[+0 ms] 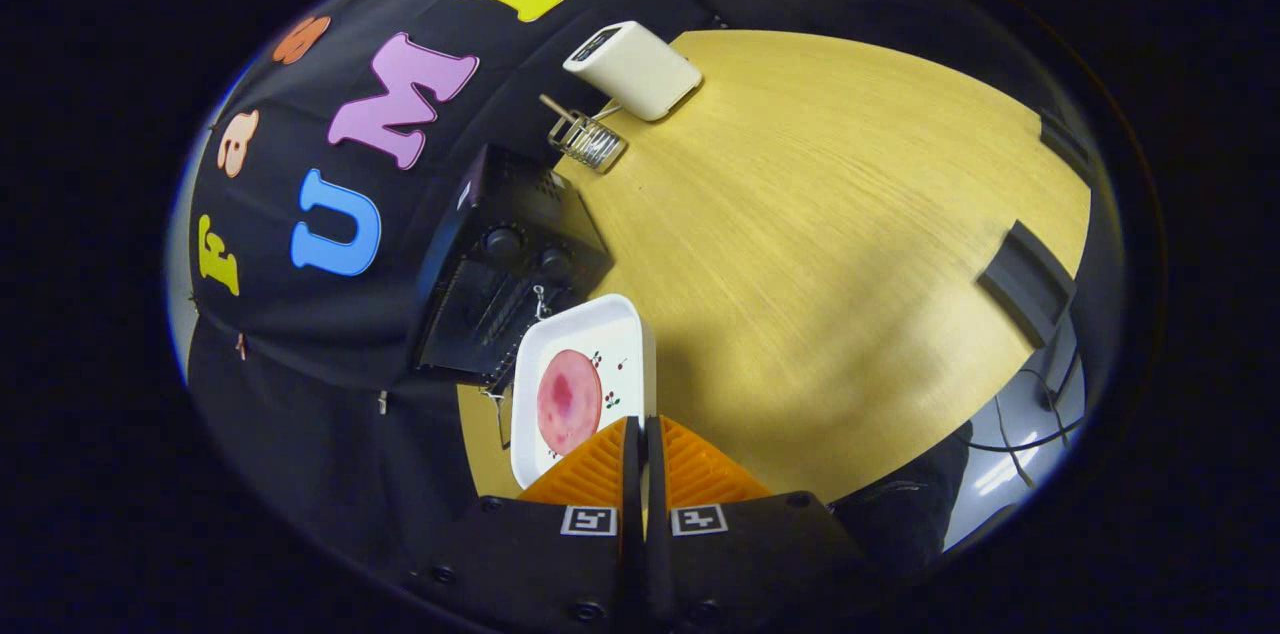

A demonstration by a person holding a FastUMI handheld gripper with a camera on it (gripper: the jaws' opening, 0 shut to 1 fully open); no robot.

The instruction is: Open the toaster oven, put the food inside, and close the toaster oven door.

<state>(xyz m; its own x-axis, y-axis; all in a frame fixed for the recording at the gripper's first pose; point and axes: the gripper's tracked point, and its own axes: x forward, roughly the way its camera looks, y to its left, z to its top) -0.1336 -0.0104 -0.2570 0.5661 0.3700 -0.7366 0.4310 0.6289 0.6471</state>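
The gripper is built from two fingers with ridged, ribbed faces, wedge-shaped and tapering toward the tips. The fingers are pressed close together, with a thin edge of the plate seen in the narrow slit between them. Each finger is carried on a black block — matte, broad and angular. A small square black-and-white marker is fixed on top of each block, just behind the ribbed part. Round screw heads are set into the blocks along their outer corners and lower edge.
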